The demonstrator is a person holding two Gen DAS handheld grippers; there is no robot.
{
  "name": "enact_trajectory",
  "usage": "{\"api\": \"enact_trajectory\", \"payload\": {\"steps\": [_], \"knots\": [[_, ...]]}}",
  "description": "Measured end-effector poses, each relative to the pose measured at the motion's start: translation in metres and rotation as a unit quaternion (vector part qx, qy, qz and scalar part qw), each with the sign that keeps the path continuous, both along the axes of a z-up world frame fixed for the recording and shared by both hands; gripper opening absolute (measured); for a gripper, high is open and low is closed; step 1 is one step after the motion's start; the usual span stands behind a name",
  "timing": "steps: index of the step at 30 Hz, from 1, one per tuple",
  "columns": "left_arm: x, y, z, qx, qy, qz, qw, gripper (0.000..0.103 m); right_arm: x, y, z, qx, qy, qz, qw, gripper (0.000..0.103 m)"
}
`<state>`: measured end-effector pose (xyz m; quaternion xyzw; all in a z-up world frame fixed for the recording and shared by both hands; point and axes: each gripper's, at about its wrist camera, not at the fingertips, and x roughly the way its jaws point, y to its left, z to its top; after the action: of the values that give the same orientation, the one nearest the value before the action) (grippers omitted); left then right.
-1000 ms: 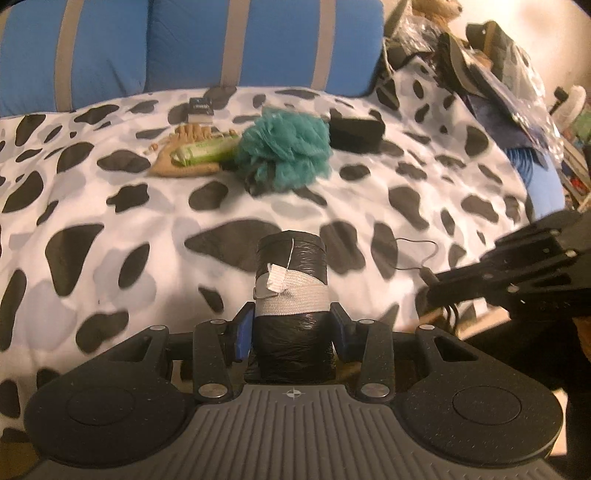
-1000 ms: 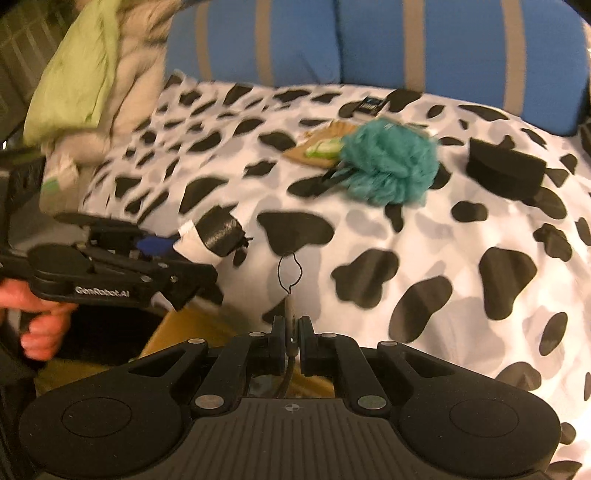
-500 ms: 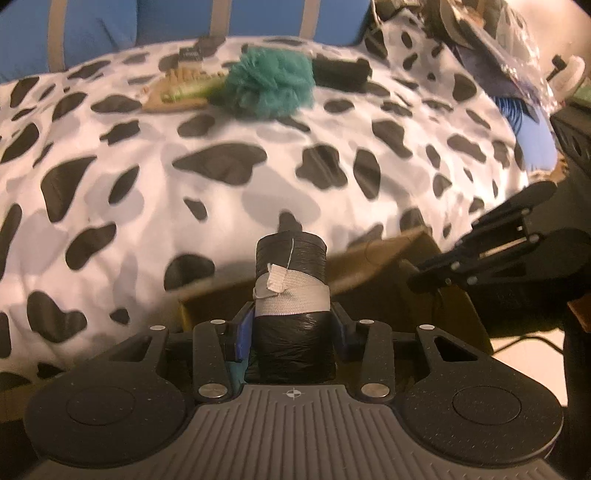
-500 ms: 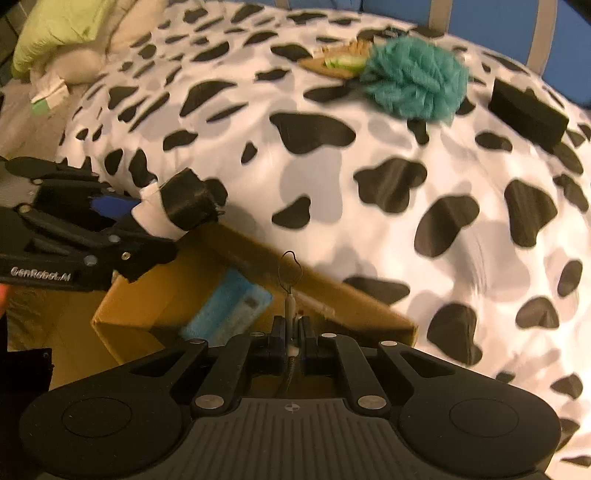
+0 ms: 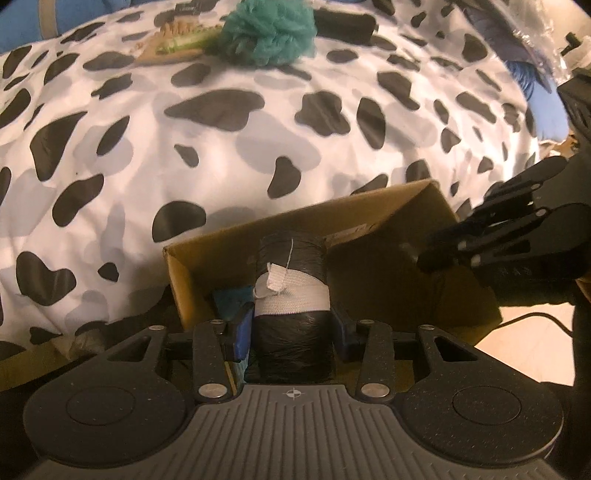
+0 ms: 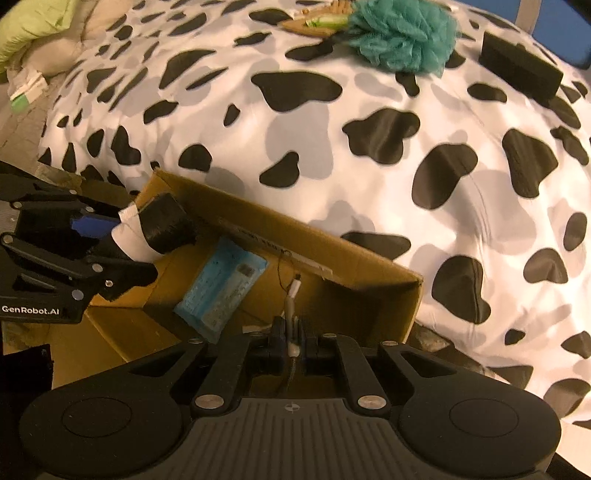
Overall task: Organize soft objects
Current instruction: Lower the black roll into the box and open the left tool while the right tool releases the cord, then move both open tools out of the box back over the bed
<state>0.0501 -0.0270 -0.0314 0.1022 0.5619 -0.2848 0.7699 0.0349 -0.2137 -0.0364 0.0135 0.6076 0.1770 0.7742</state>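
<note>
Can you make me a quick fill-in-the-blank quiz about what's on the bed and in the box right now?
1. The left gripper holds a black roll wrapped with a ____ band.
2. The cardboard box already holds a flat ____ packet.
3. The bath pouf on the bedspread is ____.
4. The bedspread has a ____ print.

Missing words: white; blue; teal; cow

A bed is covered by a white cover with black cow spots (image 6: 369, 177), blue cushions (image 6: 561, 26) are set along its far edge, pale floor (image 5: 517, 328) is seen below, and everything is bathed in warm yellowish light.
</note>
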Motion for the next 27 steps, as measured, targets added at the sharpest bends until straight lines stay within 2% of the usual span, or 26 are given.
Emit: {"api": "enact_trajectory", "payload": {"steps": [1,2,3,6,11,27], "knots": [[0.001,-0.001,-0.002,0.005,0.005,0.001,1.0000,0.042,0.000,0.001,-0.002,-0.008,0.002,0.001,1.000,0.053],[0.002,-0.002,-0.003,0.009,0.008,0.001,0.9999,0.043,0.000,0.002,-0.002,-0.017,0.000,0.003,1.000,0.079],[0.002,-0.002,-0.004,0.013,0.010,0.002,0.9999,0.043,0.000,0.003,-0.001,-0.024,-0.005,0.008,1.000,0.089],[0.004,-0.003,-0.005,0.024,0.011,0.006,0.9996,0.048,-0.001,0.004,-0.001,-0.026,-0.006,0.012,1.000,0.095],[0.006,-0.003,-0.007,0.042,0.012,0.014,0.9989,0.049,-0.001,0.005,0.000,-0.040,-0.015,0.013,0.999,0.097],[0.010,-0.003,-0.002,0.028,-0.001,0.030,0.9992,0.049,0.001,-0.006,0.014,-0.019,-0.049,-0.019,0.998,0.097]]}}
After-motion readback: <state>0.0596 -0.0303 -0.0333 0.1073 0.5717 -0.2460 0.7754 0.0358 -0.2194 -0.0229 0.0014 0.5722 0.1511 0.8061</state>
